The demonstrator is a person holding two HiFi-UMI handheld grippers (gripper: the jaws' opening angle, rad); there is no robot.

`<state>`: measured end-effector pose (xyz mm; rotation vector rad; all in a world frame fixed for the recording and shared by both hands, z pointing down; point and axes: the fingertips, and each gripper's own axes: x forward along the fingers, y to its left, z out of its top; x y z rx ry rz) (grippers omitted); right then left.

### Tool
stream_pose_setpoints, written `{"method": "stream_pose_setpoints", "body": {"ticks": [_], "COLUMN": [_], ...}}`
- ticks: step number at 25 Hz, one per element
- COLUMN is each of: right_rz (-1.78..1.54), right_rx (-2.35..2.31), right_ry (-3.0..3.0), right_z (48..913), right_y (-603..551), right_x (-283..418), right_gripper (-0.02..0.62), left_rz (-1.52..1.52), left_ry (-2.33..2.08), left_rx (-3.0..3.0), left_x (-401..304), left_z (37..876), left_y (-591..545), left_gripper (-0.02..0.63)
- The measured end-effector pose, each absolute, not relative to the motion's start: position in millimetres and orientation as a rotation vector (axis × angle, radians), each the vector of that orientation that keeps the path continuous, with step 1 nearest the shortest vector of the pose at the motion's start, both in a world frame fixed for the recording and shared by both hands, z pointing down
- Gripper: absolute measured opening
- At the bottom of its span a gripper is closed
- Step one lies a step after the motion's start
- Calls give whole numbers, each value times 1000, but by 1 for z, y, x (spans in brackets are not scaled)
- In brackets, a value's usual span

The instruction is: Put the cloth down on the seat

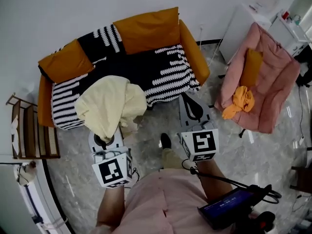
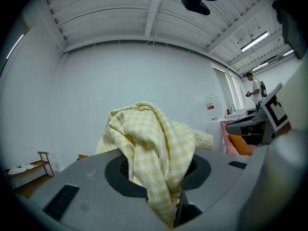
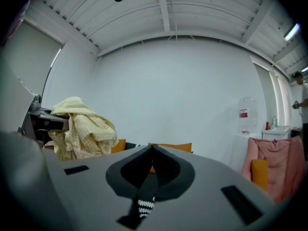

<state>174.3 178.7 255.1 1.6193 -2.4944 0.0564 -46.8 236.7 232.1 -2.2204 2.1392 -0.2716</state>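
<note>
The cloth (image 1: 112, 106) is a soft, pale yellow check weave, bunched into loose rounded folds. It is pinched in my left gripper (image 1: 104, 141), not lying on the seat. In the head view it hangs over the front edge of the sofa (image 1: 168, 69), towards the sofa's left half. In the left gripper view the cloth (image 2: 149, 148) rises out of the jaws and flops over them in a thick fold. The smooth grey jaws are closed on the fabric, with a tail of it running down through the slit. From the right gripper view the cloth (image 3: 82, 129) droops in crumpled layers from that claw.

My right gripper (image 1: 191, 107) is just beside it, pointing at the sofa's right half. Its jaws are pressed together with nothing between them. Only a thin slit shows low down, with a scrap of black-and-white stripe seen through it.

The sofa has plump orange arms and two orange cushions (image 1: 146, 29). Its seat is under a black throw with white ribbed stripes. The floor (image 1: 146, 143) is glossy grey marble. To the right, well apart, stands a pink padded armchair (image 1: 275, 82) with a crumpled orange rag (image 1: 241, 100) on it. A slatted wooden rack (image 1: 29, 130) stands to the left.
</note>
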Motion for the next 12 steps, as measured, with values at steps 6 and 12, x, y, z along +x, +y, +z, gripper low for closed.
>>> {"method": "stream_pose_setpoints", "body": {"ticks": [6, 12], "right_rz": [67, 57], "right_rx": [1570, 1540], "right_ry": [-2529, -2577], "right_z": [252, 242], "right_y": [100, 44], "right_x": [175, 170], "right_gripper": [2, 1], "left_rz": [-284, -288], "left_ry": [2169, 2197], "left_rx": [-2194, -2151], "left_x": [-40, -42], "left_z": [223, 212], "left_y": [164, 123], "left_gripper": [130, 130]}}
